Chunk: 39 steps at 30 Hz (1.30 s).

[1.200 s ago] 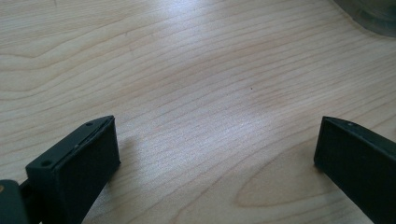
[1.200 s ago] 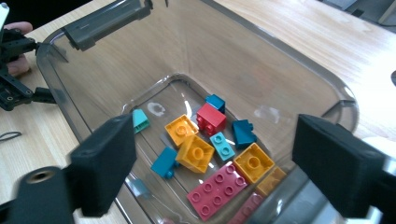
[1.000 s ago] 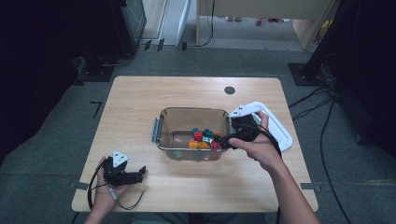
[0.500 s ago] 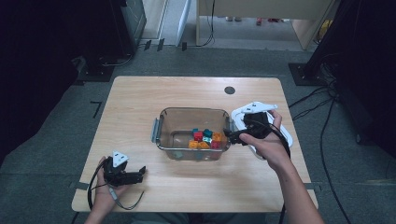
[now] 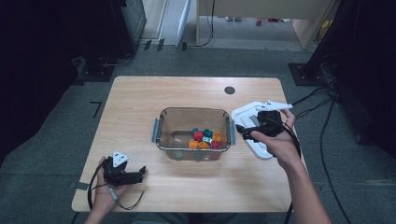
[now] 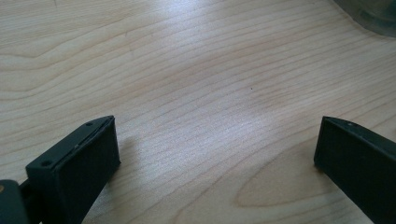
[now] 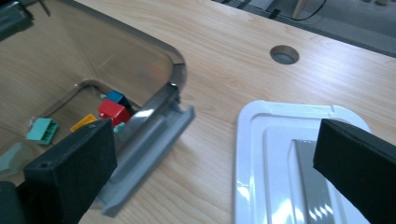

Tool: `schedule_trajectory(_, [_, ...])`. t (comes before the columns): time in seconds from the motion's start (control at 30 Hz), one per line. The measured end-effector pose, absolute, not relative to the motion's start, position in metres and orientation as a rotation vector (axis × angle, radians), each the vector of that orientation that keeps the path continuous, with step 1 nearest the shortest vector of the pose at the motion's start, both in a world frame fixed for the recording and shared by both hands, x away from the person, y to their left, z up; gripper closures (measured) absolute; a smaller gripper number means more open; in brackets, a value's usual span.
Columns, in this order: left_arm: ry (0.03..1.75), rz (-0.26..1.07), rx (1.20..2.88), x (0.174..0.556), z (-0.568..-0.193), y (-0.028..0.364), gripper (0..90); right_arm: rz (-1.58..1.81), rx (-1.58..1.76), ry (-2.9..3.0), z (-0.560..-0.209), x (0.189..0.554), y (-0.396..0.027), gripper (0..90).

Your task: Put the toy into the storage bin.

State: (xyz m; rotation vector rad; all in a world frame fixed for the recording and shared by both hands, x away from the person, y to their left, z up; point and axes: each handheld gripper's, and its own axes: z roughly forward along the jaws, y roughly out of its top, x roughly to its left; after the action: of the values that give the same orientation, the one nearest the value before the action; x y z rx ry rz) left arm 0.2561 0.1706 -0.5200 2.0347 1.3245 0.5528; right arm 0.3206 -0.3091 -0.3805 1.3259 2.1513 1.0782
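My right gripper (image 5: pixel 246 131) hovers, jaws wide and empty, over the gap between the clear rectangular plastic container (image 5: pixel 164 122) at the centre of the light wooden table (image 5: pixel 140 100) and the white plastic lid (image 7: pixel 275 154) lying flat near the right edge. The container's grey side latch (image 7: pixel 149 158) hangs just beside the lid, apart from it. Small coloured plastic bricks (image 5: pixel 204 138), red, blue, orange and green, sit in the container's near right corner. My left gripper (image 6: pixel 217 154) rests at the near left corner, jaws wide, over bare wood grain. No legible writing.
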Motion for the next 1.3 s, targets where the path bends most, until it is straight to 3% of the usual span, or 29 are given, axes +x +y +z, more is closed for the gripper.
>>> schedule_trajectory(0.37, [1.325, 0.551, 2.035, 0.256, -0.52, 0.171, 0.0, 1.04, 1.36, 2.112, -0.395, 0.328, -0.332, 0.6])
schedule_trajectory(0.73, [1.325, 0.552, 2.035, 0.256, -0.52, 0.171, 0.0, 0.974, 1.432, 2.014, -0.421, 0.345, -0.352, 16.4])
schedule_trajectory(0.83, [1.325, 0.552, 2.036, 0.256, -0.52, 0.171, 0.0, 0.97, 1.462, 1.966, -0.428, 0.348, -0.361, 27.8])
schedule_trajectory(1.0, [1.325, 0.552, 2.035, 0.256, -0.52, 0.171, 0.0, 0.988, 1.533, 1.921, -0.441, 0.354, -0.373, 39.4])
schedule_trajectory(1.3, [1.325, 0.552, 2.036, 0.256, -0.52, 0.171, 0.0, 1.015, 1.551, 1.986, -0.466, 0.369, -0.387, 41.2])
